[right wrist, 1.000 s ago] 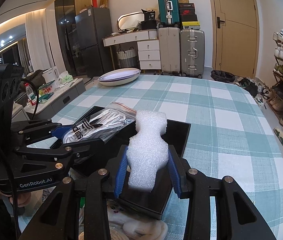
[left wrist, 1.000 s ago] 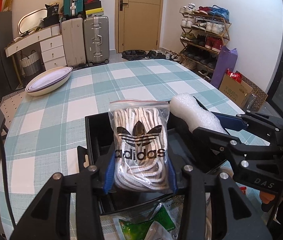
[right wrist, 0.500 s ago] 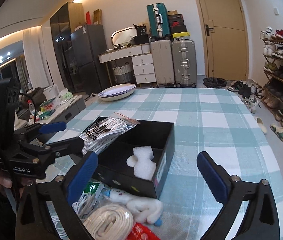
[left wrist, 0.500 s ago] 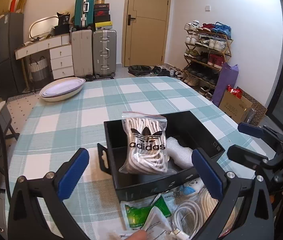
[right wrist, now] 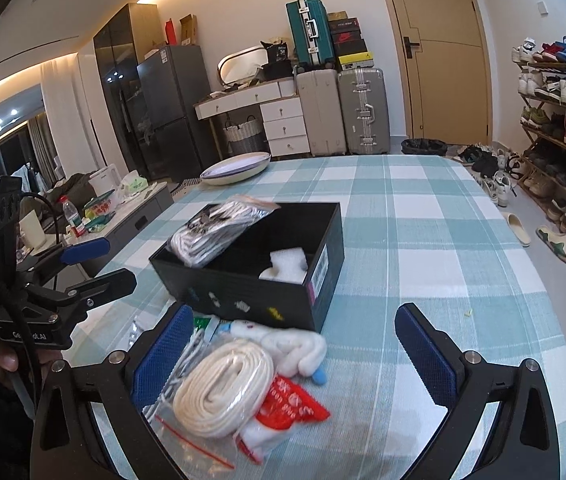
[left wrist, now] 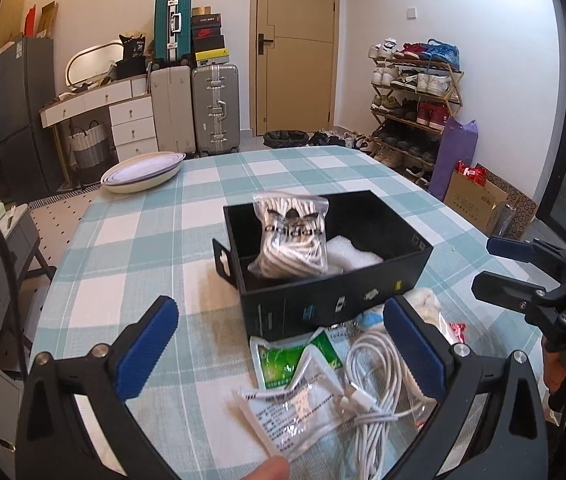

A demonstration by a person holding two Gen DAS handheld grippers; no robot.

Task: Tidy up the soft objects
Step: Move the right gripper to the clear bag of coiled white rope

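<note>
A black box (left wrist: 323,304) (right wrist: 243,292) stands on the checked tablecloth. Inside it a clear bag of white laces (left wrist: 293,236) (right wrist: 213,232) leans at the left and a white foam piece (left wrist: 353,256) (right wrist: 287,266) lies at the right. My left gripper (left wrist: 283,344) is open and empty, held back above a pile in front of the box: a green packet (left wrist: 283,362), a white printed packet (left wrist: 295,408) and a white cable (left wrist: 375,376). My right gripper (right wrist: 295,348) is open and empty above a rolled white strap in a bag (right wrist: 223,392), a white plush toy (right wrist: 295,348) and a red packet (right wrist: 295,404).
A stack of white oval plates (left wrist: 143,172) (right wrist: 237,168) sits at the table's far left corner. Suitcases (left wrist: 195,108), a white dresser and a shoe rack (left wrist: 415,108) stand beyond the table. A low cabinet (right wrist: 123,216) stands to the table's left.
Both grippers opened, leaving the lace bag and the foam piece in the box, then drew back and up toward the pile of loose items in front of the box.
</note>
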